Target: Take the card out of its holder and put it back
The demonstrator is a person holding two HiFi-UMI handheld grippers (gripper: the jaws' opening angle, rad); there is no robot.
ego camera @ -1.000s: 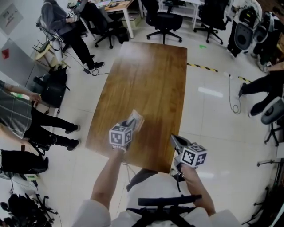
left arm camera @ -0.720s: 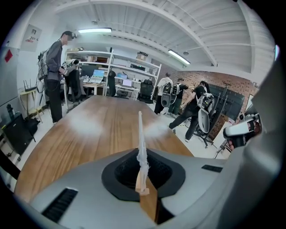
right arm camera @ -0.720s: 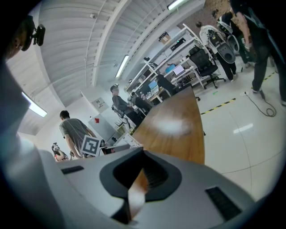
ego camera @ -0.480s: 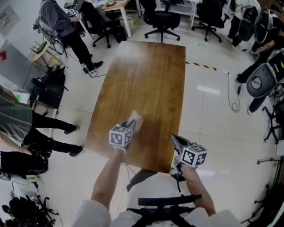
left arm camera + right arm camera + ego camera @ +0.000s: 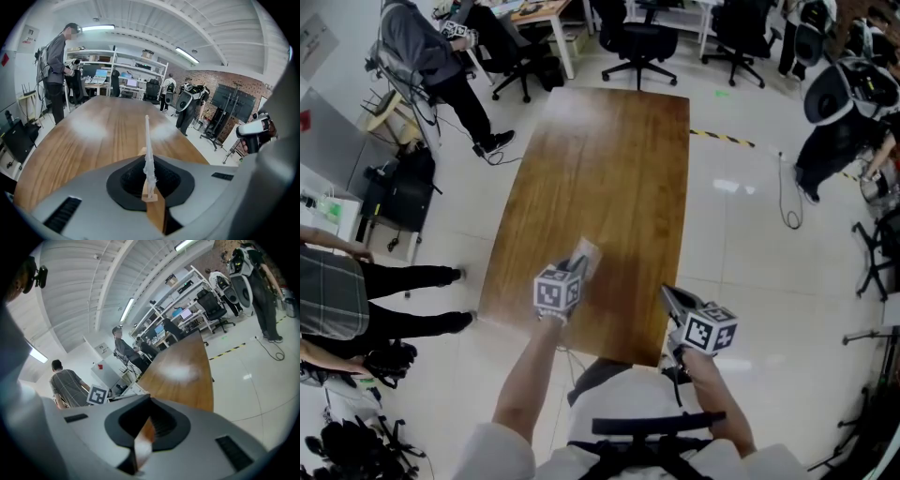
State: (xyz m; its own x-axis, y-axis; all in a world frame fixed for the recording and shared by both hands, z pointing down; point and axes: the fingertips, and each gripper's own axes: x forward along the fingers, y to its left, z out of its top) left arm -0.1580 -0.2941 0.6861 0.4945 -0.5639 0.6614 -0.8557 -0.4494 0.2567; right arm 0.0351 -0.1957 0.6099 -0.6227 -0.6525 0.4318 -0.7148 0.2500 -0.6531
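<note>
One holder (image 5: 586, 253), wooden table (image 5: 609, 169), chairs (image 5: 645, 39), bystanders (image 5: 427, 52)

The card holder (image 5: 586, 251) — part hidden by the left gripper (image 5: 575, 266) — looks blurred.

The head view looks steeply down from above and behind both tools. The left tool (image 5: 578, 262) and right tool (image 5: 668, 295) sit near its lower edge, with the tabletop (image 5: 609, 169) stretching ahead of them. Each tool view rides close behind its own jaws and faces along them. All three views share the tabletop.
</note>
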